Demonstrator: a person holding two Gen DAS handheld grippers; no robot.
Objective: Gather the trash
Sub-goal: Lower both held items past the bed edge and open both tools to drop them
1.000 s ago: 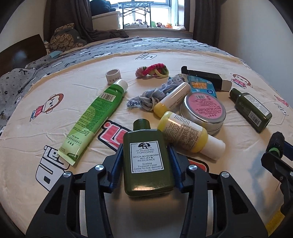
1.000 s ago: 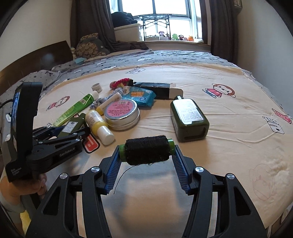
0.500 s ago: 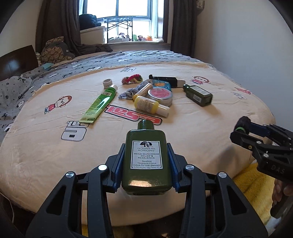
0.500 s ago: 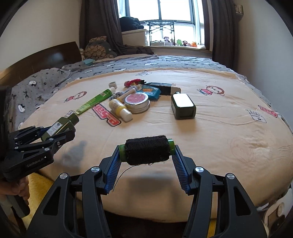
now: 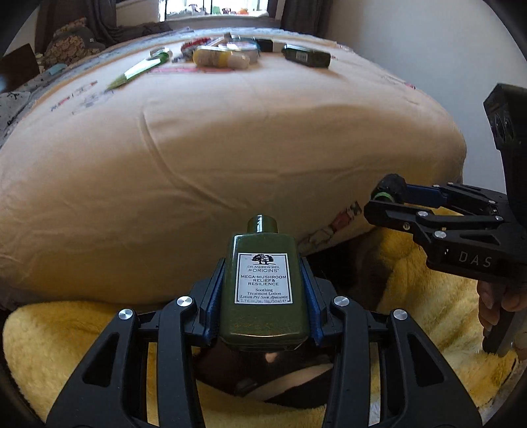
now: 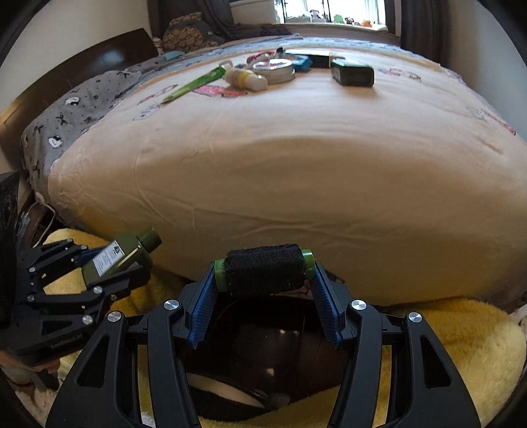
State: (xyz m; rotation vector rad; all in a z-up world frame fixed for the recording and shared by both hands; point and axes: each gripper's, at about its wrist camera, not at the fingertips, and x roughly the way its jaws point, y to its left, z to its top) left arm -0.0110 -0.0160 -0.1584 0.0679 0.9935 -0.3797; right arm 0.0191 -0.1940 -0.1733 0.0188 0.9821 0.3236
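Jaws of left gripper point(image 5: 263, 298) are pinching green Origins lotion bottle point(image 5: 264, 289), right gripper point(image 6: 265, 278) jaws pinching black thread spool point(image 6: 265, 269), both hovering beside bed point(image 6: 280, 158) over yellow rug point(image 6: 461, 335).

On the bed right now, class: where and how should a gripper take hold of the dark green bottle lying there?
Grip the dark green bottle across its flat body, coming from above. It lies on its side, apart from the round tin, so both long sides look open to the fingers.

Beige-covered bed point(image 6: 296, 171) fills the room; yellow fluffy rug point(image 6: 461, 345) below; bright window point(image 6: 332, 10) beyond.
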